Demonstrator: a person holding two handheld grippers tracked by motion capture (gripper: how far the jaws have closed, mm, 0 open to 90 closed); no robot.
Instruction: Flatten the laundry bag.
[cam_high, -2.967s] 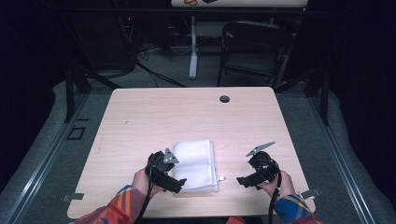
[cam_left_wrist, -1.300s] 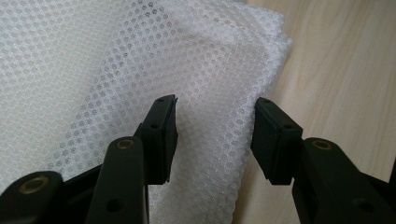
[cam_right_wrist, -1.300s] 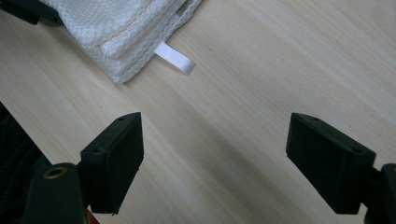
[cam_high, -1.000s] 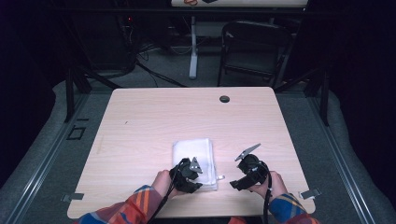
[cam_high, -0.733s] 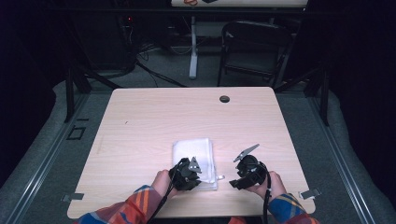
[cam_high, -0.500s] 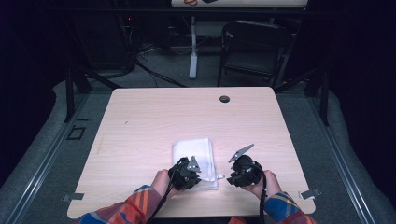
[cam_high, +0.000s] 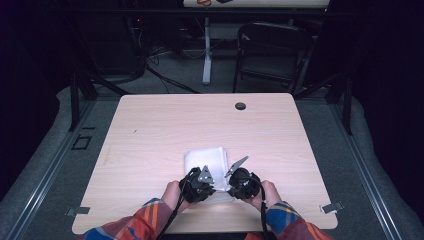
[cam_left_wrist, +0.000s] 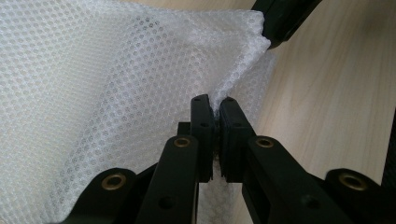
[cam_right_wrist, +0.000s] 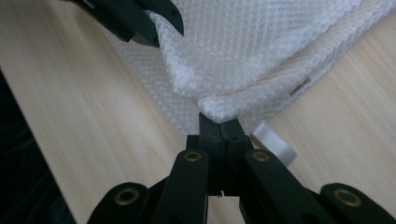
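Mesh cloth (cam_high: 206, 159) lay folded on the table (cam_high: 150, 130), extending forward from both grippers, its near edge at their tips. Left gripper (cam_left_wrist: 214, 103) and right gripper (cam_right_wrist: 219, 122) had just closed, each clamped on a near corner, side by side.

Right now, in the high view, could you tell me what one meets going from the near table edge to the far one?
Left gripper and right gripper, both shut on the white mesh cloth → the cloth → bare table → dark round hole.
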